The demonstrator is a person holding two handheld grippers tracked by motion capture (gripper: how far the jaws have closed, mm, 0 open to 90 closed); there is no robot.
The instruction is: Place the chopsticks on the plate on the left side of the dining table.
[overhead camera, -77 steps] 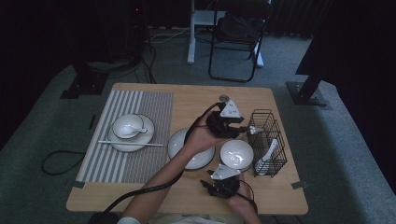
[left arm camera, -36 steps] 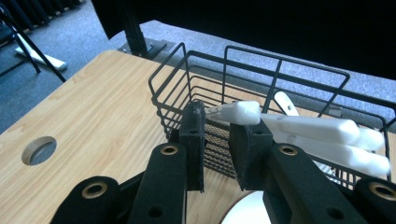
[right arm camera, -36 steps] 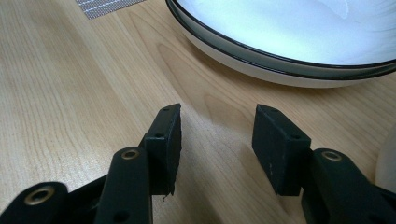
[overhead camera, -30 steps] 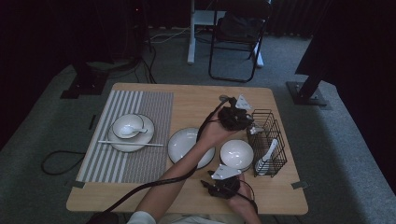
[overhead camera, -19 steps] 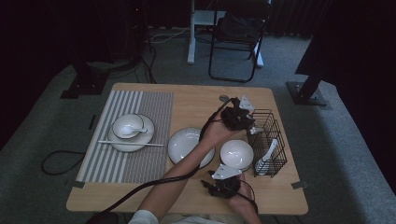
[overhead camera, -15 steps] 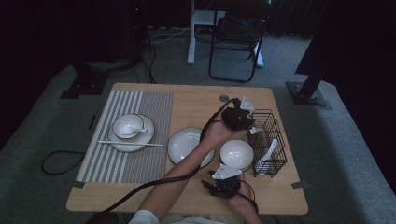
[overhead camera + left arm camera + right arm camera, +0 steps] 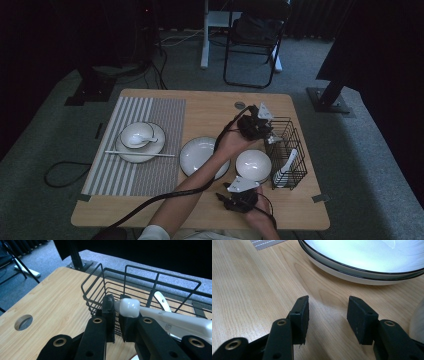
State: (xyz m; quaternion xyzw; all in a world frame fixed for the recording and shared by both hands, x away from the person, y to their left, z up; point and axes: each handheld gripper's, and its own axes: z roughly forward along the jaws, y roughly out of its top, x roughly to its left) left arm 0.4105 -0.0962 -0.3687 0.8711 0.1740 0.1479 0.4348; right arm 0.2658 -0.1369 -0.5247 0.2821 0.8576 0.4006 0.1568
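- Table [image 7: 210,112] of pale wood carries the plate [image 7: 197,155], the white bowl [image 7: 253,165] and, at its right side, the black wire basket [image 7: 292,150]
- The left gripper [image 7: 267,134] sits at the wire basket's near corner [image 7: 100,292]; its jaws have just been closing and are now drawn narrow, with the white spoon handle [image 7: 130,307] lying across the top of the right jaw
- The right gripper [image 7: 327,317] rests low over bare table, jaws apart with nothing between them, just short of the plate's rim [image 7: 362,271]
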